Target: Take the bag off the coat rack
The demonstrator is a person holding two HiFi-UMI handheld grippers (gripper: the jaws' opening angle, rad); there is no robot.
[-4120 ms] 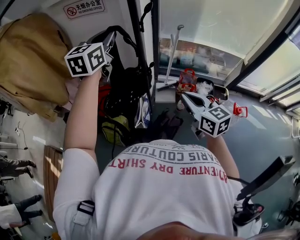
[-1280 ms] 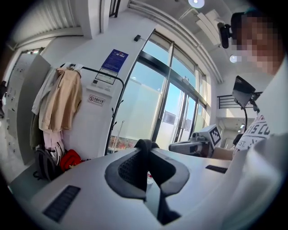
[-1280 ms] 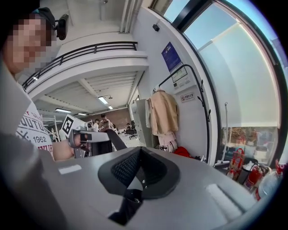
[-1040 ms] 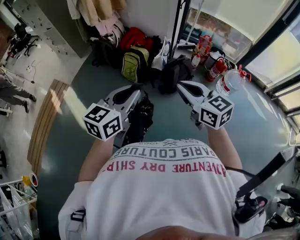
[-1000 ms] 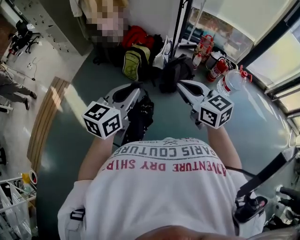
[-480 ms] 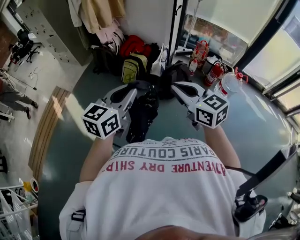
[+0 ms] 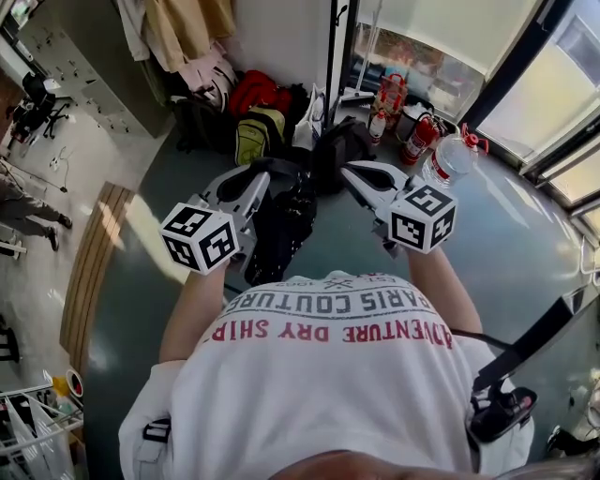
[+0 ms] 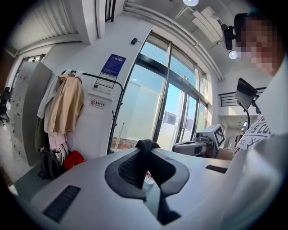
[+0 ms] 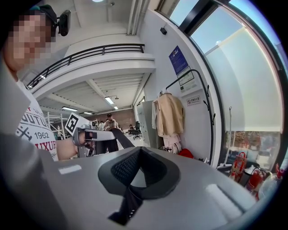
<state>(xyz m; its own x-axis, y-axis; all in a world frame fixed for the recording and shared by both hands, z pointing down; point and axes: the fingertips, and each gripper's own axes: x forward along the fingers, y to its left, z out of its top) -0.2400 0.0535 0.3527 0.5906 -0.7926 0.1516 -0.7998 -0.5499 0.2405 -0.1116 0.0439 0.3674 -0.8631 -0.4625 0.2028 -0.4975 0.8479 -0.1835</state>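
Note:
The black bag [image 7: 284,223] hangs below my left gripper [image 7: 275,169], which is shut on its strap. In the left gripper view that strap [image 8: 146,144] sticks up out of the closed tips of the left gripper [image 8: 146,151]. The bag hangs off the coat rack [image 7: 338,52], which stands at the far wall with a beige coat [image 7: 184,25] still on it. My right gripper [image 7: 350,174] is level with the left one, just right of the bag, shut and holding nothing. The right gripper view shows its tips [image 9: 140,150] meeting, with the strap [image 9: 118,138] off to the left.
On the floor below the rack lie a red bag [image 7: 257,92], a yellow-green backpack [image 7: 246,140] and a black backpack [image 7: 341,144]. Fire extinguishers [image 7: 418,139] and a water jug [image 7: 448,159] stand by the glass door. A wooden strip [image 7: 89,272] crosses the floor at left.
The left gripper has come down from the rack to waist height with the bag hanging from it. Over the last second both grippers and the bag barely shift.

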